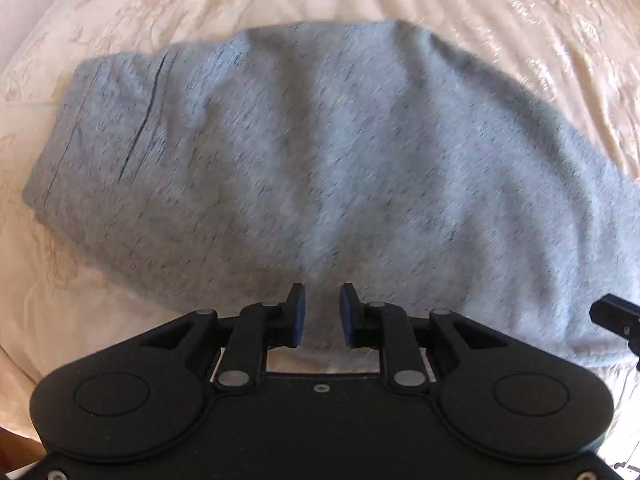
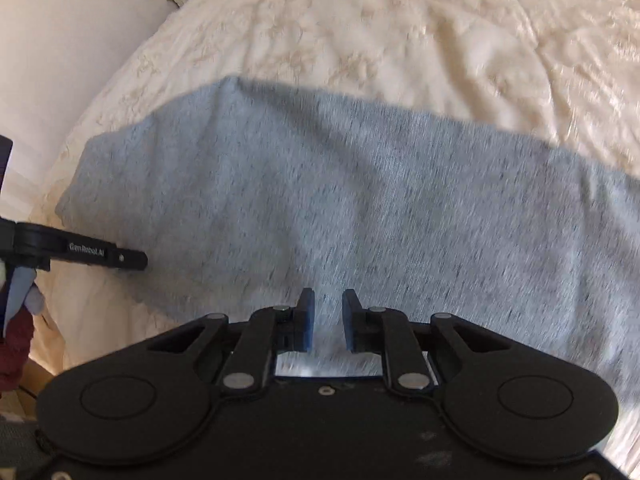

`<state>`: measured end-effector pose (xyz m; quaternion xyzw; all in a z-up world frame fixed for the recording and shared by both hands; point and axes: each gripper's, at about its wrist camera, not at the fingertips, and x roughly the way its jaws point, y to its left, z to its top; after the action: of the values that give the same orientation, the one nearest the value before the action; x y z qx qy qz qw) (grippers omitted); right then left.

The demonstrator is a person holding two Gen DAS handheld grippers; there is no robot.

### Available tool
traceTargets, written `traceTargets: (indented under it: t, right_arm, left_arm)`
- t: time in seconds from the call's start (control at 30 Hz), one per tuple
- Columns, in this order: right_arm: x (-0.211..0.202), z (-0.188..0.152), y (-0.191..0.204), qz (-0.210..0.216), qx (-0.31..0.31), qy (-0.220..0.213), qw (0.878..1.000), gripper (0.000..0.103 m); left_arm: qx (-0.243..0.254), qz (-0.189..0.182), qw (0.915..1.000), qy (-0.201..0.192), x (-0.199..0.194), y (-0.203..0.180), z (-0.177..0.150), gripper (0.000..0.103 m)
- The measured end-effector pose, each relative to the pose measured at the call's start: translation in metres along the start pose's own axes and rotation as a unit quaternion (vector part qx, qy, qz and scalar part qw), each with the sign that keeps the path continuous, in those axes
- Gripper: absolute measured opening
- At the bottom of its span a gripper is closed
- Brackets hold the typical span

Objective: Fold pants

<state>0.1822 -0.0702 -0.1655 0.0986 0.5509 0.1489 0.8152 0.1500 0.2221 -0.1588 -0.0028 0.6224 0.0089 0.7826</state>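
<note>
Both grippers, left (image 1: 322, 316) and right (image 2: 328, 318), hover with jaws parted and empty above the near edge of heather-grey knit pants (image 1: 304, 168), whose long axis runs crosswise on the cream quilted bedspread (image 2: 400, 40).

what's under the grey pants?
The grey pants lie on a cream embroidered bedspread, which shows all around them. Whatever is directly beneath the fabric is covered; no other item is visible there.

Home bedroom, cream embroidered bedspread (image 2: 400, 40) on bed, white wall (image 2: 60, 40)
</note>
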Motion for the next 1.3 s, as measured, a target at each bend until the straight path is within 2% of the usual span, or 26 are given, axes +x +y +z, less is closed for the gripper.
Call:
traceTargets:
  t: [0.07, 0.17, 0.27, 0.37, 0.43, 0.53, 0.63, 0.77, 0.83, 0.9, 1.0, 1.1, 1.17, 1.23, 1.3]
  right_arm:
    - [-0.003, 0.025, -0.012, -0.001, -0.006, -0.029, 1.0, 0.018]
    - [0.001, 0.056, -0.032, -0.006, -0.008, -0.049, 0.999, 0.018]
    - [0.012, 0.076, -0.051, -0.018, -0.019, -0.042, 0.999, 0.018]
    - [0.02, 0.08, -0.075, -0.037, -0.004, -0.027, 0.999, 0.018]
    - [0.02, 0.074, -0.094, -0.055, 0.016, -0.021, 0.998, 0.017]
    - [0.013, 0.061, -0.126, -0.082, 0.054, -0.02, 0.995, 0.015]
    - [0.0, 0.047, -0.157, -0.12, 0.098, -0.028, 0.988, 0.015]
    - [-0.033, 0.023, -0.177, -0.162, 0.152, -0.046, 0.974, 0.016]
    - [-0.048, 0.007, -0.181, -0.186, 0.173, -0.052, 0.966, 0.018]
    - [-0.057, -0.013, -0.188, -0.21, 0.204, -0.047, 0.955, 0.018]
    - [-0.064, -0.048, -0.199, -0.242, 0.255, -0.025, 0.936, 0.019]
    - [-0.08, -0.077, -0.204, -0.253, 0.29, -0.021, 0.923, 0.019]
    - [-0.095, -0.088, -0.203, -0.252, 0.296, -0.032, 0.921, 0.021]
    - [-0.11, -0.094, -0.202, -0.25, 0.301, -0.051, 0.919, 0.033]
    - [-0.123, -0.1, -0.21, -0.253, 0.314, -0.064, 0.913, 0.034]
  left_arm:
    - [0.005, -0.014, 0.9996, -0.024, -0.006, -0.024, 0.017, 0.028]
    - [0.017, -0.054, 0.9976, -0.04, -0.006, -0.063, 0.043, 0.028]
    - [0.041, -0.087, 0.9945, -0.043, 0.002, -0.099, 0.064, 0.029]
    - [0.073, -0.083, 0.9926, -0.051, 0.012, -0.125, 0.076, 0.029]
    - [0.063, -0.072, 0.9944, -0.046, 0.023, -0.125, 0.088, 0.029]
    - [0.009, -0.056, 0.9981, -0.022, 0.044, -0.104, 0.102, 0.03]
    - [-0.012, -0.074, 0.9971, -0.014, 0.05, -0.082, 0.104, 0.03]
    - [0.015, -0.06, 0.9978, -0.023, 0.033, -0.077, 0.095, 0.028]
    - [0.033, -0.07, 0.9967, -0.027, 0.022, -0.073, 0.084, 0.028]
    - [0.047, -0.081, 0.9952, -0.027, 0.014, -0.07, 0.07, 0.028]
    - [0.07, -0.093, 0.9931, -0.003, 0.018, -0.073, 0.049, 0.029]
    - [0.086, -0.093, 0.9916, 0.029, 0.025, -0.073, 0.022, 0.029]
    - [0.092, -0.091, 0.9909, 0.037, 0.028, -0.076, 0.007, 0.029]
    - [0.094, -0.088, 0.9911, 0.034, 0.023, -0.076, -0.007, 0.029]
    - [0.086, -0.084, 0.9922, 0.033, 0.017, -0.076, -0.017, 0.029]
